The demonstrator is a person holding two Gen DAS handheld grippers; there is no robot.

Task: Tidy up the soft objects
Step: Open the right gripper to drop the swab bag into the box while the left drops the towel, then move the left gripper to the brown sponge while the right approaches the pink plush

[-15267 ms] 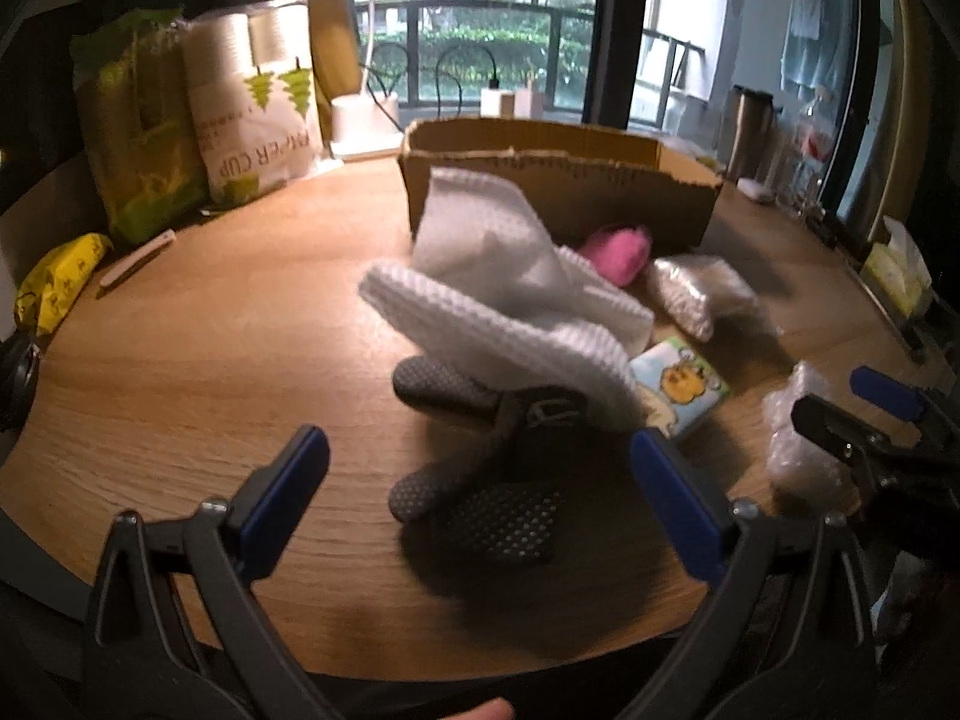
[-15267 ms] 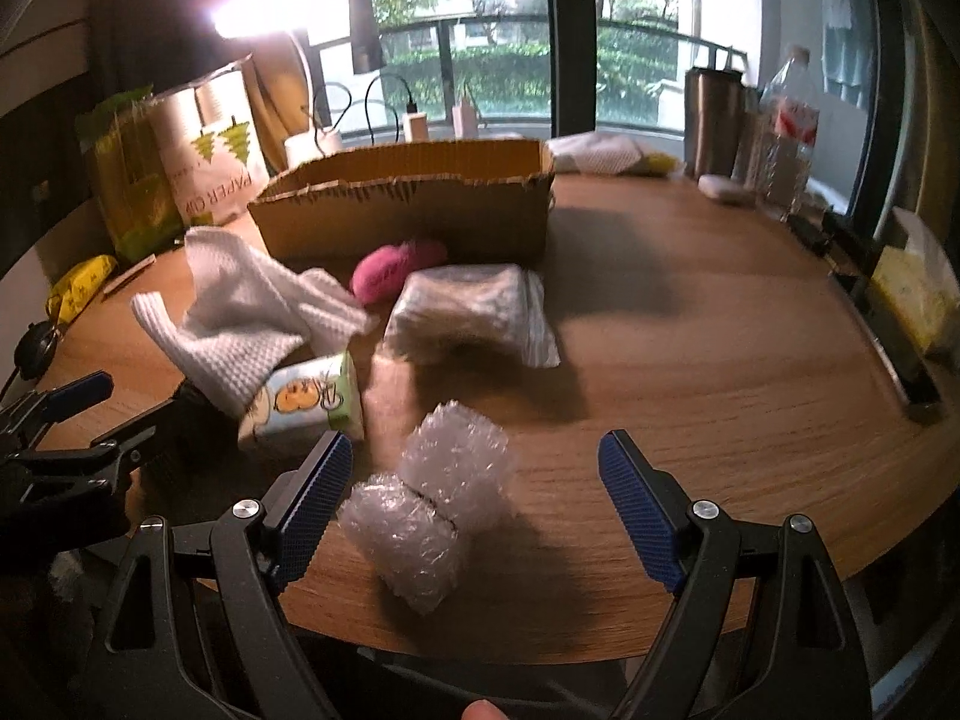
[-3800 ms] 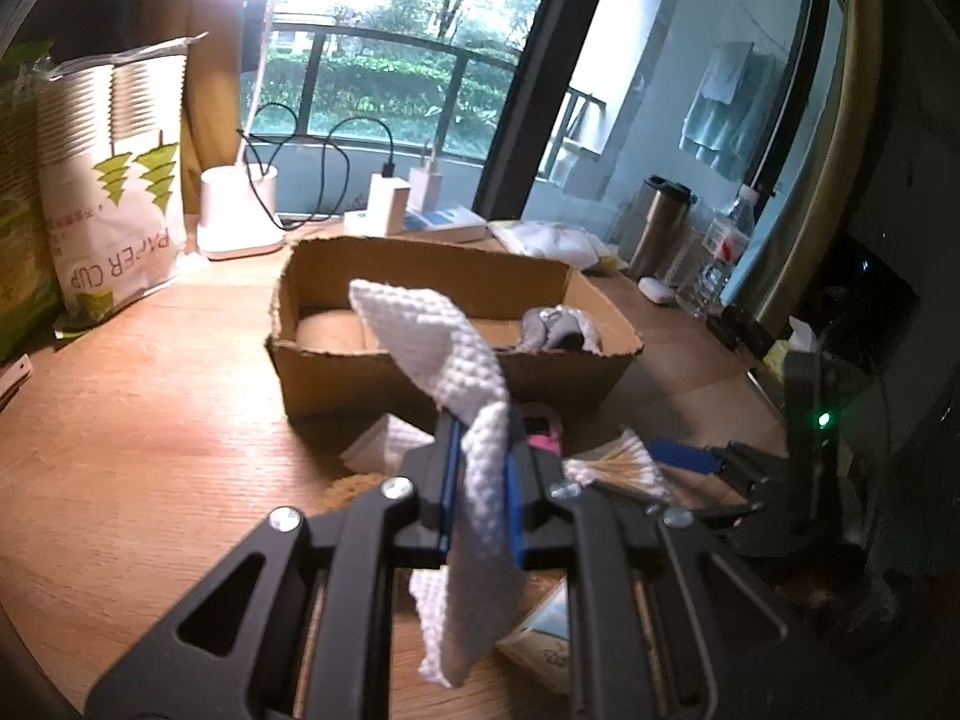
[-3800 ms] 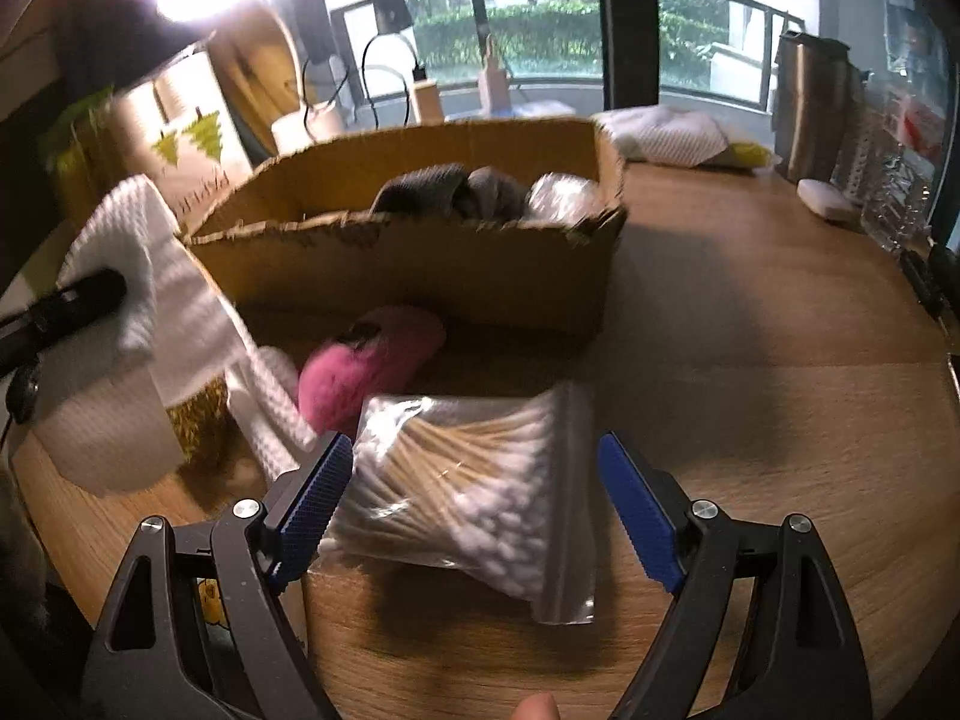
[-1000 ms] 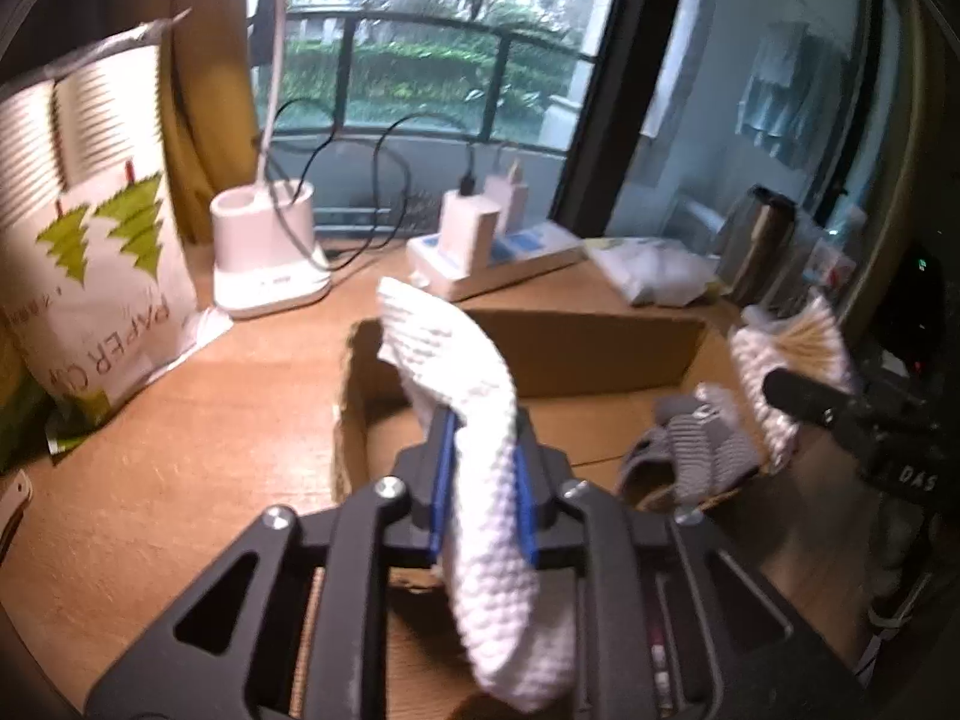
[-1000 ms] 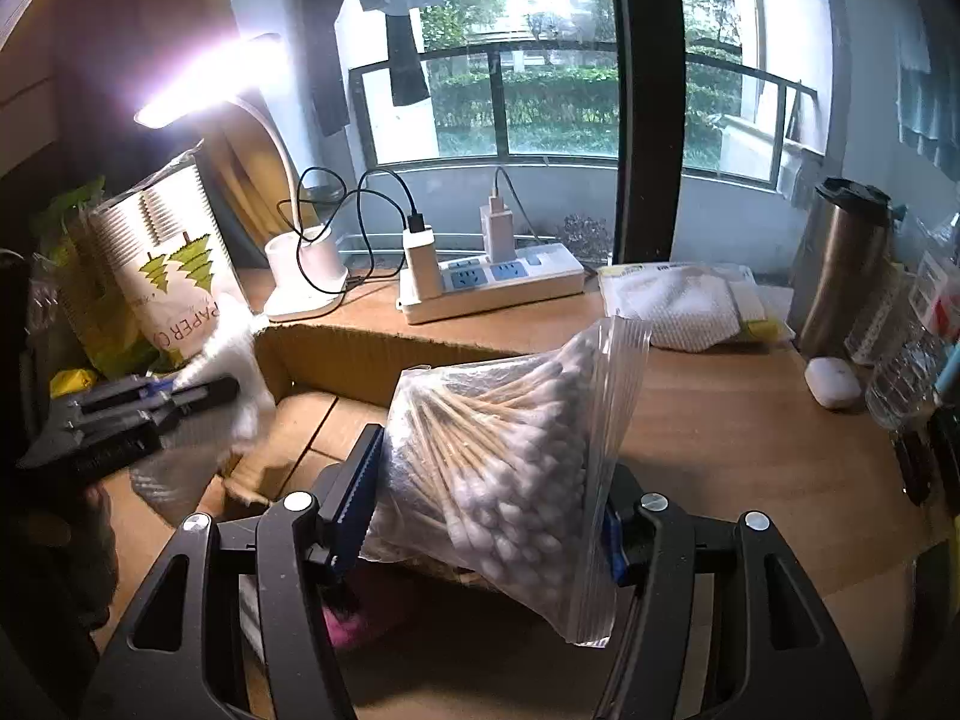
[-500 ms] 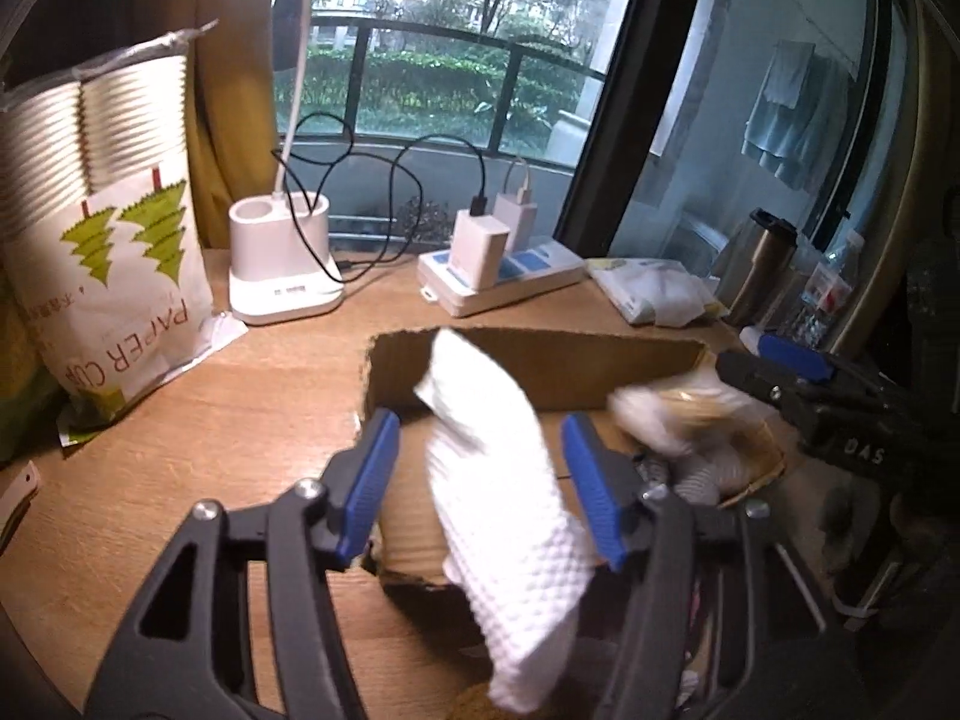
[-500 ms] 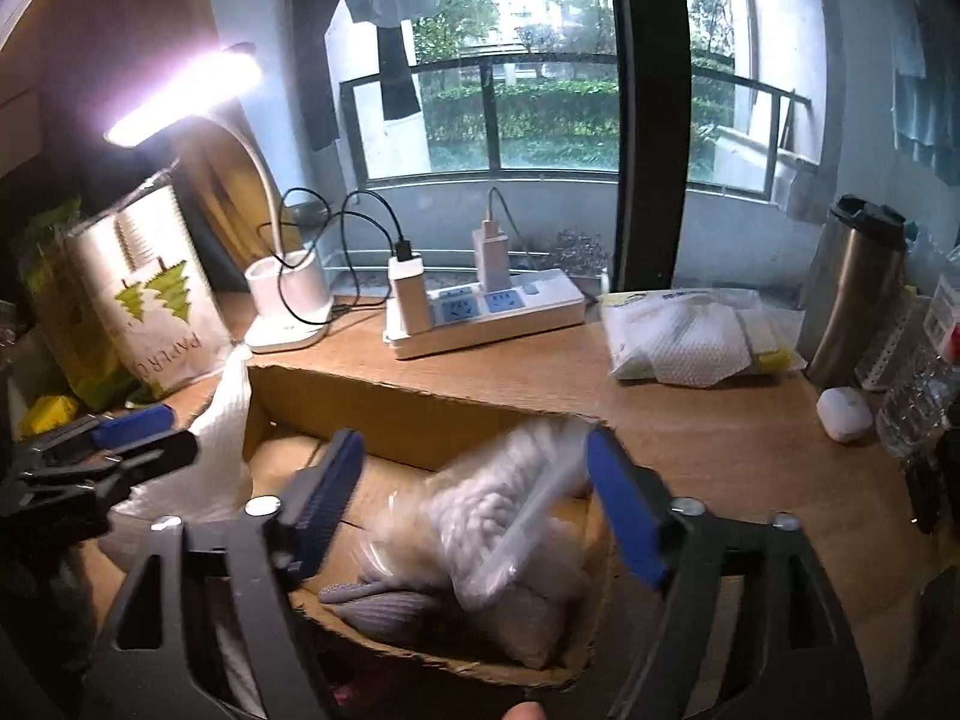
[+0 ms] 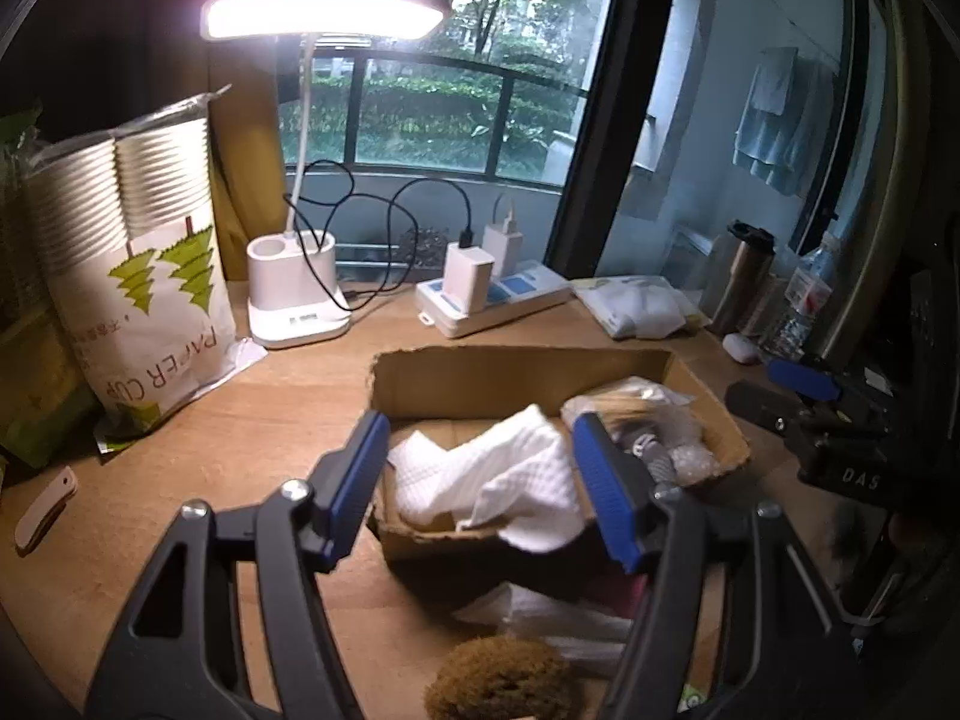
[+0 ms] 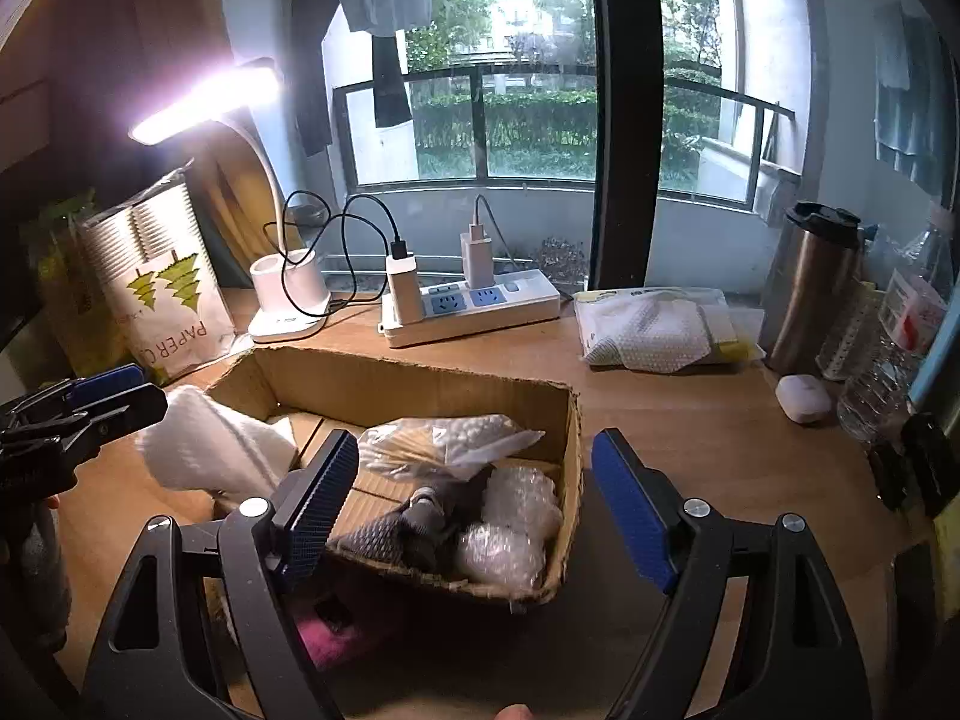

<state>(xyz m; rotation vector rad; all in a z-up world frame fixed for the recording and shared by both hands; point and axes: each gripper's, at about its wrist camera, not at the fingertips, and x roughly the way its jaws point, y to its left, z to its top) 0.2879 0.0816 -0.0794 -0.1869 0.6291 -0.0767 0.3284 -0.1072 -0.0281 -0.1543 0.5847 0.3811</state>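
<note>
Both the left gripper [image 9: 480, 483] and right gripper [image 10: 474, 504] hang spread and empty. The white cloth [image 9: 510, 474], cotton-swab bag [image 10: 444, 441], sock [image 10: 414, 525] and bubble wrap [image 10: 510, 516] lie in the cardboard box [image 10: 420, 384] mid-frame; the pink item [image 10: 327, 630] and brown scrubber [image 9: 498, 684] at the bottom edge wait outside.

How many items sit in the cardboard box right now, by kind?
White cloth: 1
Bag of cotton swabs: 1
Grey sock bundle: 1
Bubble wrap pieces: 2
Total in the cardboard box: 5
</note>
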